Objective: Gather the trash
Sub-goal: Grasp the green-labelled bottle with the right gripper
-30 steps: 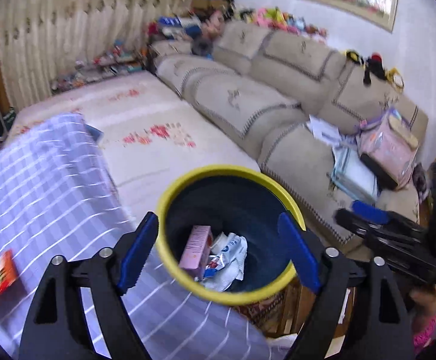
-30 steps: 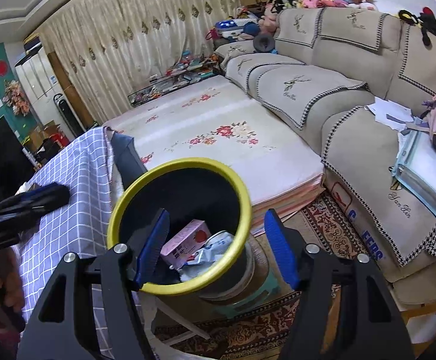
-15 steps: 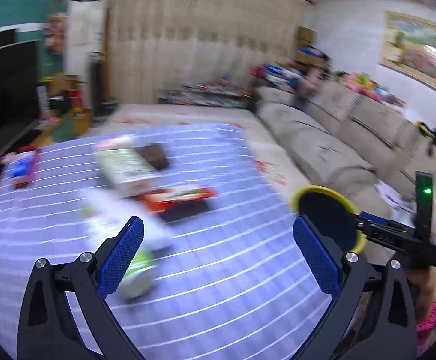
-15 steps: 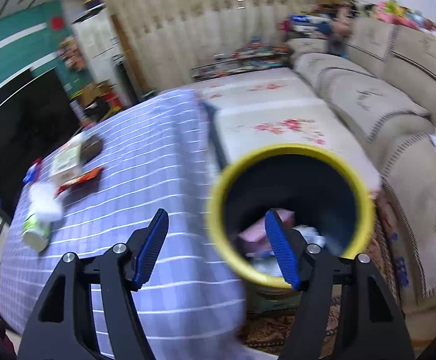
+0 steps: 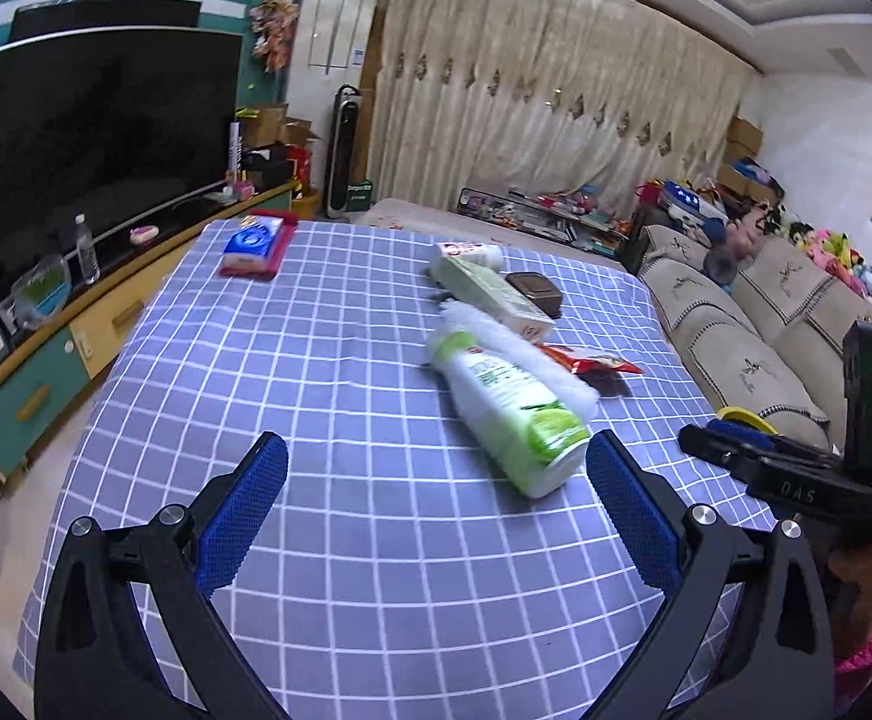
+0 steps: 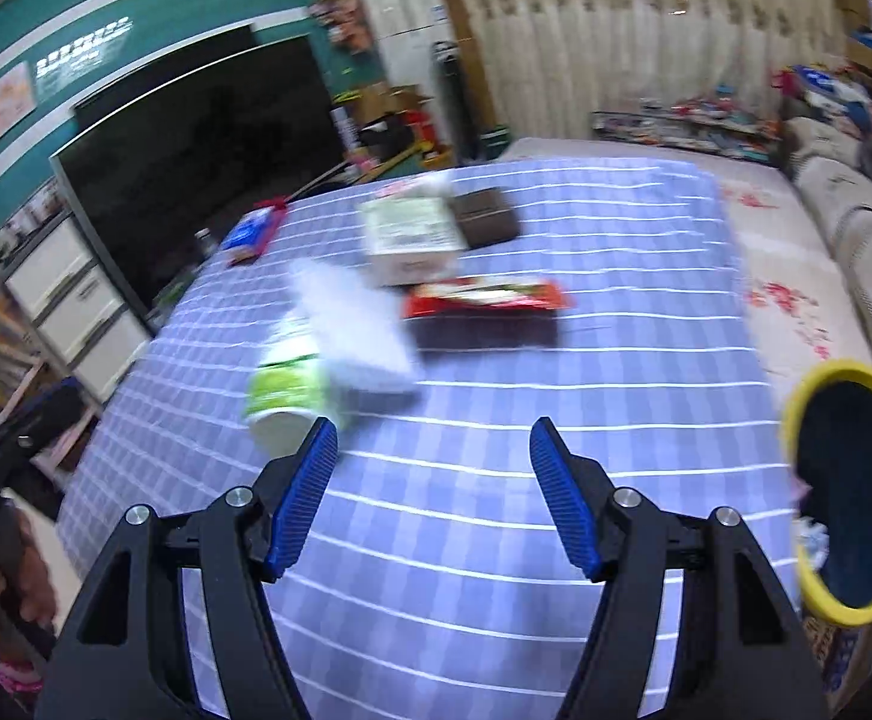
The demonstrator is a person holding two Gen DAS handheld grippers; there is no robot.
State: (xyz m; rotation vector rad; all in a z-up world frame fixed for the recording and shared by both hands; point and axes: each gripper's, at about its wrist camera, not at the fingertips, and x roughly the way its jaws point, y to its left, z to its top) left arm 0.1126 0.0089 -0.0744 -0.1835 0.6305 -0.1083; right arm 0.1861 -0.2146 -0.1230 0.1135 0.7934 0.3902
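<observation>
Both grippers had swung from the bin to the table. Left gripper and right gripper hovered empty, jaws apart, near the bottle, tissue, wrapper and box.

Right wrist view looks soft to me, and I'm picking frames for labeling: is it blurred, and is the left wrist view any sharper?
Right wrist view: motion-blurred; the green-and-white bottle, red wrapper and tablecloth grid smear sideways, only the right claw stays crisp. Left wrist view: much sharper; the bottle label and grid lines read clearly, with fisheye bending at the edges.
</observation>
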